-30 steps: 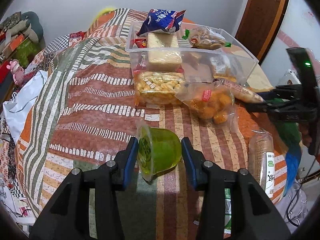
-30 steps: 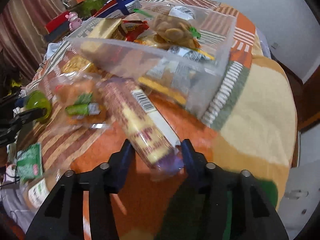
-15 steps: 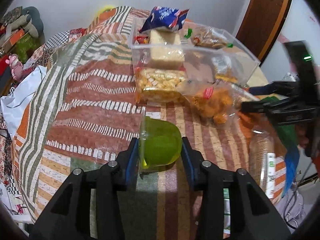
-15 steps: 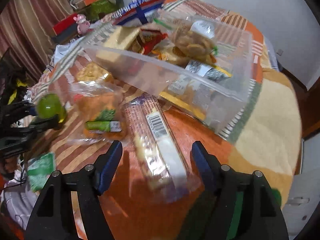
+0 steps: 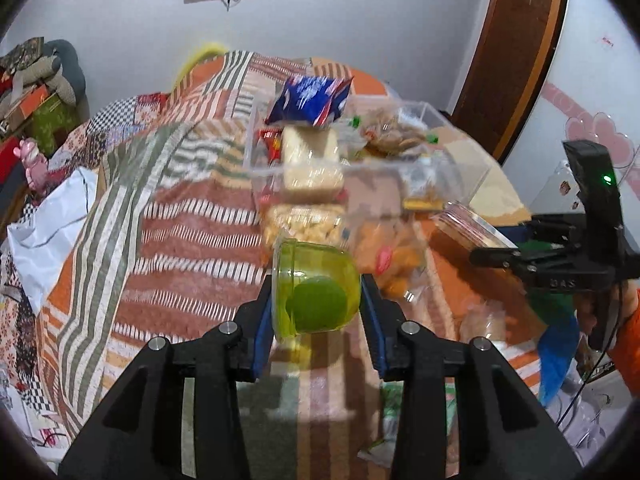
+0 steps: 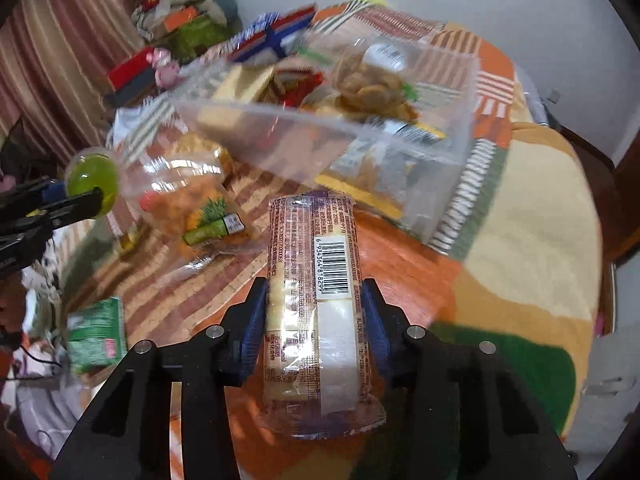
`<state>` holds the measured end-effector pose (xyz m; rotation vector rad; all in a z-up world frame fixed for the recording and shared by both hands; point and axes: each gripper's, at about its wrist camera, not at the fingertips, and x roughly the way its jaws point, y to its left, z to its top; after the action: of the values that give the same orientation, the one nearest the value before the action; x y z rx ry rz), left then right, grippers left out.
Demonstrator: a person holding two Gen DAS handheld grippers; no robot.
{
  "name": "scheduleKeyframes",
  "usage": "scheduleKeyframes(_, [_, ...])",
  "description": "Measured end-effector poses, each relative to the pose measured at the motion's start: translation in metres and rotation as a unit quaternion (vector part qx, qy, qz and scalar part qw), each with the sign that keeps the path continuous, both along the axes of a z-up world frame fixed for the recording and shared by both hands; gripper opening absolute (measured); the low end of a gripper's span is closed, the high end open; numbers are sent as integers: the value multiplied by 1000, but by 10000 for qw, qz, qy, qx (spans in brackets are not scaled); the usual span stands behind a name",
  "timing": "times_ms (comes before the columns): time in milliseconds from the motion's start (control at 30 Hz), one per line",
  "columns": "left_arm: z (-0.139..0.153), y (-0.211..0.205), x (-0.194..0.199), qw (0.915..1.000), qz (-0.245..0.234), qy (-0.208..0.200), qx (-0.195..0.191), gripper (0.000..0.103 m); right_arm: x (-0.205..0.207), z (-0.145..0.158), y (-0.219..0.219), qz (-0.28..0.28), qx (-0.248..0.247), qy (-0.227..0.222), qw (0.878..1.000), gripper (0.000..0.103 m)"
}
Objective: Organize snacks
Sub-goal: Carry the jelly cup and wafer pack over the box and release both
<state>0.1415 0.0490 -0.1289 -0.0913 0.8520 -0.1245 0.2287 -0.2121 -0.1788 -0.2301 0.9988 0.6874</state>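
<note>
My left gripper (image 5: 317,300) is shut on a clear green jelly cup (image 5: 316,292) lying on its side, held up off the striped quilt (image 5: 168,248). In the right wrist view that cup (image 6: 92,178) shows at the far left. My right gripper (image 6: 316,300) has a long biscuit pack (image 6: 316,280) with a barcode lengthwise between its jaws, which are closing, and both blue pads touch its sides. A clear plastic bin (image 6: 452,184) with several snacks inside stands just beyond both grippers. The bin (image 5: 460,176) has a blue snack bag (image 5: 310,100) on top.
A clear bag of orange snacks (image 6: 188,204) lies in front of the bin, between the two grippers. A green packet (image 6: 96,334) lies near the quilt's edge at the lower left. Boxes and a pink toy (image 6: 162,66) sit beyond the bed. A brown door (image 5: 516,52) stands at the back right.
The left gripper closed on the green cup and lifted it off the quilt. The right gripper's jaws spread wide, then closed around the biscuit pack, which now lies straight between them.
</note>
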Motion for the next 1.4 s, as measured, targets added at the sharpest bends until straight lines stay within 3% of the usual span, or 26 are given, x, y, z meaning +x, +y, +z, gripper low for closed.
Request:
scheduleKeyframes(300, [40,-17,33,9990,-105,-438,-12,40,2,54,-25,-583,676,-500,9947,43])
scheduleKeyframes(567, [59,-31,70,9975,-141,-682,97,40,24,73,-24,-1117,982,-887,9849,43])
scheduleKeyframes(767, [52,-39,99,9981,-201,-589,51,40,44,72,-17,-1461,1156,-966,9777,43])
scheduleKeyframes(1033, [32,-51,136,9988,-336,-349,63,40,69,53,-10,-1793,1309,-707,9725,43])
scheduleKeyframes(1400, [-1,-61,162,9993,-377,49,68,40,79,43,-2,-1821,1258,-610,9733,43])
